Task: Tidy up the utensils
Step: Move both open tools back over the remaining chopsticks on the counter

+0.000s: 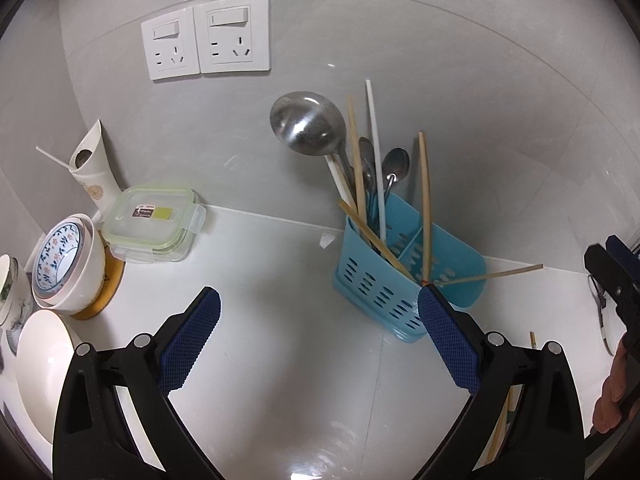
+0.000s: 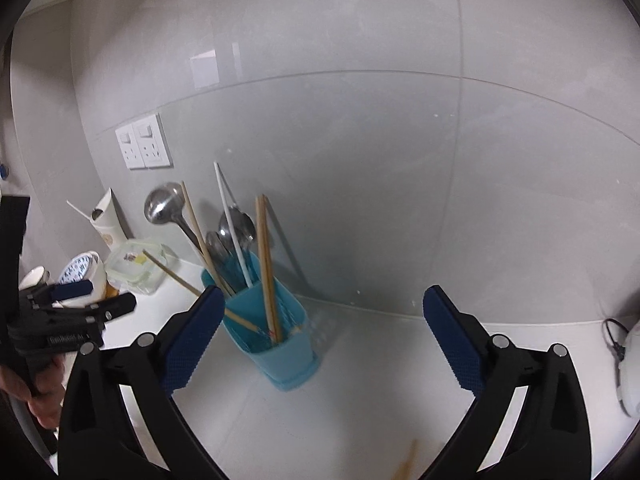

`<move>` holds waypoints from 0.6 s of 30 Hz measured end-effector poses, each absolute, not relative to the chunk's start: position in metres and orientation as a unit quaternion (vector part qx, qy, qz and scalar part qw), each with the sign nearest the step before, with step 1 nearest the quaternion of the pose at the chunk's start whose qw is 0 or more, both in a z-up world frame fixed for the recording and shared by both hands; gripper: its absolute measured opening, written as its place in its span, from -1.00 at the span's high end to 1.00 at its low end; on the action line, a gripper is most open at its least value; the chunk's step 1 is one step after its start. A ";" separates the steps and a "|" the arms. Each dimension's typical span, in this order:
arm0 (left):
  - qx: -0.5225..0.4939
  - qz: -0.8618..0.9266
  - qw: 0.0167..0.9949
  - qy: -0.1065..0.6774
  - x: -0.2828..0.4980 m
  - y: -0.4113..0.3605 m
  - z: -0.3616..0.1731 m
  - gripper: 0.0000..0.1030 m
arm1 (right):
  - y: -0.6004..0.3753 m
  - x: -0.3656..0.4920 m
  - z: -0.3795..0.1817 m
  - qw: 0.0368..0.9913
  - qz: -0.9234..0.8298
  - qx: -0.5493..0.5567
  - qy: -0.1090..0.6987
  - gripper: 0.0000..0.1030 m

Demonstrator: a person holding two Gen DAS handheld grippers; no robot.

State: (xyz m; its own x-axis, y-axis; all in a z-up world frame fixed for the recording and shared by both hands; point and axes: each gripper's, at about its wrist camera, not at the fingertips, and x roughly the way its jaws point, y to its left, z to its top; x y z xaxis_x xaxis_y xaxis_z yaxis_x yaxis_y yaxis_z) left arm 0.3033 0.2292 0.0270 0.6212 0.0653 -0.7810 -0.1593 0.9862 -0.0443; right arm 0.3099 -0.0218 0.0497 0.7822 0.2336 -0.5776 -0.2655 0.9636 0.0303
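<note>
A blue slotted utensil holder (image 1: 400, 280) stands on the white counter near the wall. It holds a steel ladle (image 1: 308, 124), spoons (image 1: 396, 166), wooden chopsticks (image 1: 425, 200) and a white stick. One chopstick (image 1: 488, 274) leans far out over its rim. My left gripper (image 1: 320, 296) is open and empty, just in front of the holder. My right gripper (image 2: 324, 294) is open and empty too, with the holder (image 2: 272, 332) a little ahead near its left finger. More wooden chopsticks (image 1: 504, 420) lie on the counter under the left gripper's right finger. A blurred wooden piece (image 2: 406, 464) shows at the bottom of the right wrist view.
Two wall sockets (image 1: 208, 40) sit above the counter. At the left are a glass food box (image 1: 154, 222), a patterned bowl stack (image 1: 68, 256), a plain white bowl (image 1: 44, 364) and a white vase-like holder (image 1: 94, 168). A white appliance with a cable (image 2: 630, 368) is at the far right.
</note>
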 end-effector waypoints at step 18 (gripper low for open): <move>-0.034 -0.012 0.887 0.461 0.261 0.145 0.014 -0.88 | -0.115 0.246 0.025 0.939 0.044 -0.020 0.340 -0.85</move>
State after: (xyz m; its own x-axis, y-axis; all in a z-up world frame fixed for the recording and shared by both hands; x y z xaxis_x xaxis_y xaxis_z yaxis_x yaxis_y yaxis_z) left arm 0.2610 0.1452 0.0136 0.5742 -0.0531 -0.8170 -0.0089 0.9974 -0.0711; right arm 0.2464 -0.1149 0.0250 0.7654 0.0695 -0.6398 -0.0970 0.9953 -0.0078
